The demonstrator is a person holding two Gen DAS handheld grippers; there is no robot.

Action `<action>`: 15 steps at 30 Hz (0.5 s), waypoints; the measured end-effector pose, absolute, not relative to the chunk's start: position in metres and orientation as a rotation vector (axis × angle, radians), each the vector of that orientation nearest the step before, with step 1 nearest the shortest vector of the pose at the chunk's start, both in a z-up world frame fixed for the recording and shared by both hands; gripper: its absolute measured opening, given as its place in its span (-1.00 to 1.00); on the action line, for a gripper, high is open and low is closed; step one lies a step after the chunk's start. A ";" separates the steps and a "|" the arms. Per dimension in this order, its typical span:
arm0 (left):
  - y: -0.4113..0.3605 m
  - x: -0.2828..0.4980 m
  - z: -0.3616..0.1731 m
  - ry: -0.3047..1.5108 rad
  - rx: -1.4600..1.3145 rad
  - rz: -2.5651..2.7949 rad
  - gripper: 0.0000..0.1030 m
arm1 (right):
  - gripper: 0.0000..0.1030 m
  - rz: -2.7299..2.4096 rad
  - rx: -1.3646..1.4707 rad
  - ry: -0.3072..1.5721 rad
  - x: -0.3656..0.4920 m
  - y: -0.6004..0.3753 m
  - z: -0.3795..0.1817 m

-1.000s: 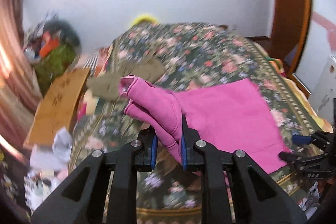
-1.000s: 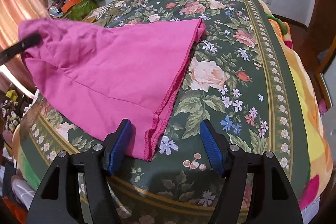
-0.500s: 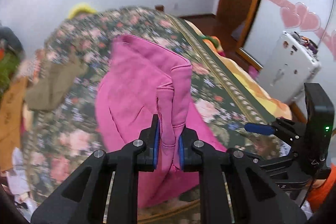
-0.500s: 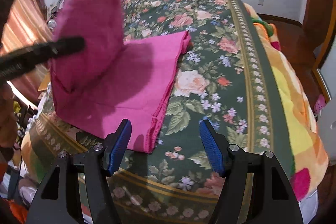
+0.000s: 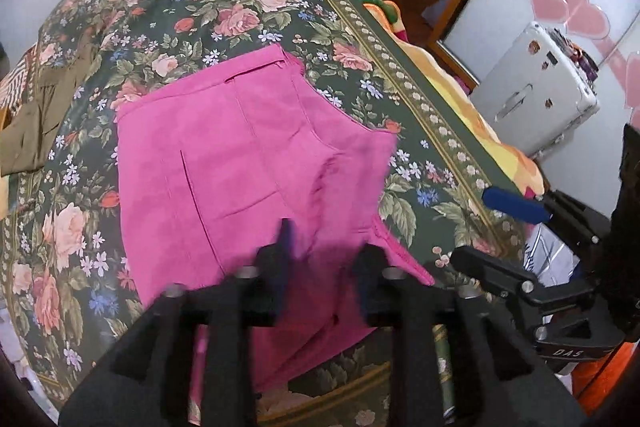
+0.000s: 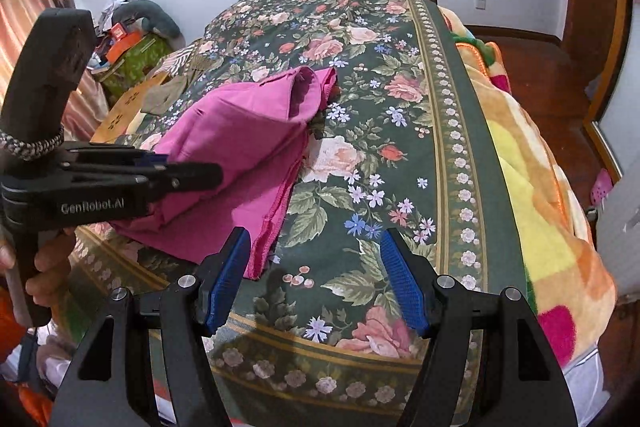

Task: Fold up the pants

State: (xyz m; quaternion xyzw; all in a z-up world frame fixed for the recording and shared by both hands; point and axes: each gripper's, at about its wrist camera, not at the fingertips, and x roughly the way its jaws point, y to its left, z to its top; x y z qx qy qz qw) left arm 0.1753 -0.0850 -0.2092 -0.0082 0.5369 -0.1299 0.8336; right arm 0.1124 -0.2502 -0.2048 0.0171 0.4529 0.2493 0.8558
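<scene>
The pink pants (image 5: pixel 248 163) lie folded over on the floral bedspread (image 5: pixel 224 7), waistband at the far end. My left gripper (image 5: pixel 324 263) is blurred, its jaws apart just above the near edge of the pants, holding nothing. The right wrist view shows the pants (image 6: pixel 248 131) in a doubled stack, with the left gripper (image 6: pixel 192 175) over their near left part. My right gripper (image 6: pixel 316 279) is open and empty above the bedspread (image 6: pixel 400 131), just right of the pants' near corner.
An olive garment (image 5: pixel 36 115) lies at the bed's left edge. A white case (image 5: pixel 536 95) stands on the floor right of the bed. An orange-yellow blanket (image 6: pixel 532 187) hangs along the bed's right side. Clutter (image 6: pixel 132 43) sits by the far left wall.
My left gripper carried the held end of the pants across and down onto the rest, then opened and let go. The pants now lie flat and doubled. The right gripper stayed open.
</scene>
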 end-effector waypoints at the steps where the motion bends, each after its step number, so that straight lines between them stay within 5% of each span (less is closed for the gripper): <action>1: -0.084 0.175 -0.209 1.134 -0.006 -0.266 0.15 | 0.26 0.522 0.036 0.947 0.113 -0.250 -0.203; 15: -0.022 0.175 -0.169 1.052 -0.026 -0.188 0.64 | 0.31 0.523 0.016 0.881 0.114 -0.230 -0.184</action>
